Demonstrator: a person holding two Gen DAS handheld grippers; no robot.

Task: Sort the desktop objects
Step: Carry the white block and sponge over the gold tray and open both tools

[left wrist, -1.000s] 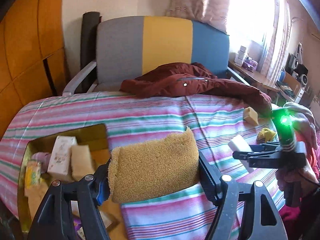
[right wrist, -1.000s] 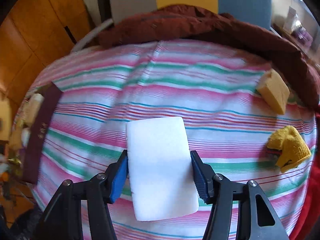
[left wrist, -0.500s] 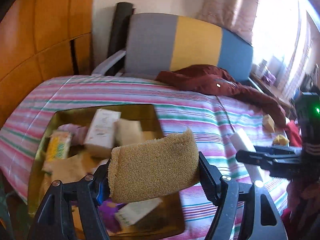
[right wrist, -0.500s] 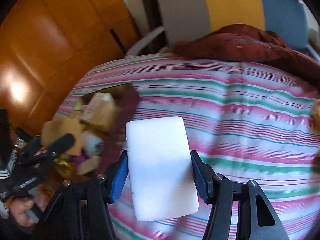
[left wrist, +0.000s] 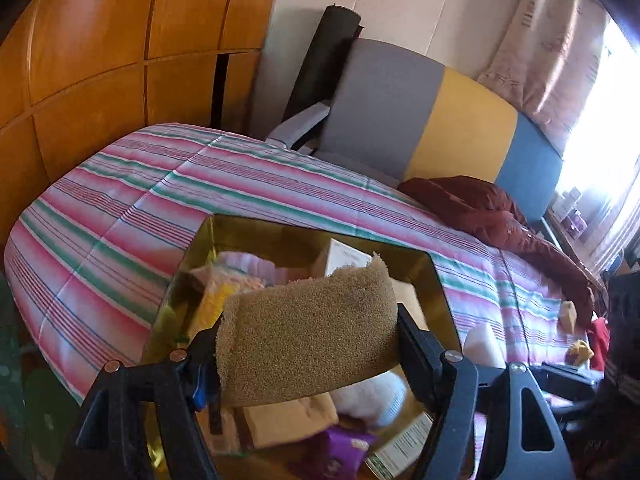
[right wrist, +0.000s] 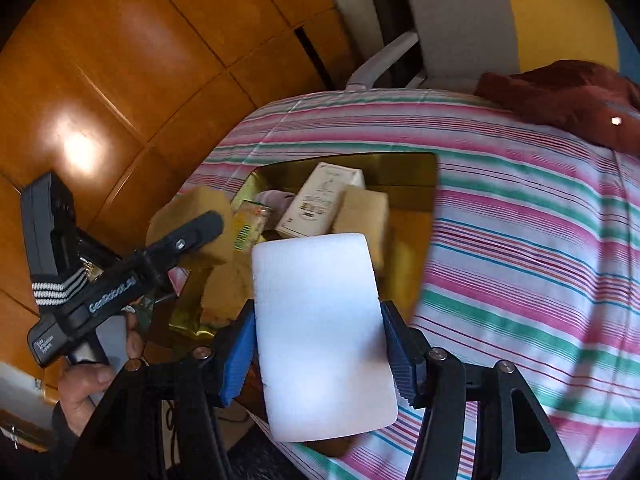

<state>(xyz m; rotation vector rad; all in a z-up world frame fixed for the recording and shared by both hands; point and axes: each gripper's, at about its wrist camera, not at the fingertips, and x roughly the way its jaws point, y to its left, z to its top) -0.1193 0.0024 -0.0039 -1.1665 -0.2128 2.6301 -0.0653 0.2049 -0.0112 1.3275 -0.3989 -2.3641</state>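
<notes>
My left gripper (left wrist: 308,344) is shut on a coarse brown sponge (left wrist: 304,316) and hangs over the open gold box (left wrist: 312,236) on the striped tablecloth (left wrist: 120,216). In the right wrist view that sponge (right wrist: 200,204) hovers above the box's left side. My right gripper (right wrist: 318,320) holds a white foam block (right wrist: 320,300) upright over the box's near right part. Its jaws are opening, but the blue pads still touch the block's sides. In the left wrist view the same block (left wrist: 484,344) shows at the right.
The gold box (right wrist: 400,168) holds a white carton (right wrist: 320,204), a tan sponge (right wrist: 364,216), a yellow packet (right wrist: 250,224) and a purple packet (left wrist: 344,452). A maroon jacket (left wrist: 500,216) lies at the back right. Wooden panels (left wrist: 100,60) stand to the left.
Both grippers have swung left across the striped cloth and now hang over the gold box, each still with its sponge. The small tan sponge and yellow cloth are left behind at the right.
</notes>
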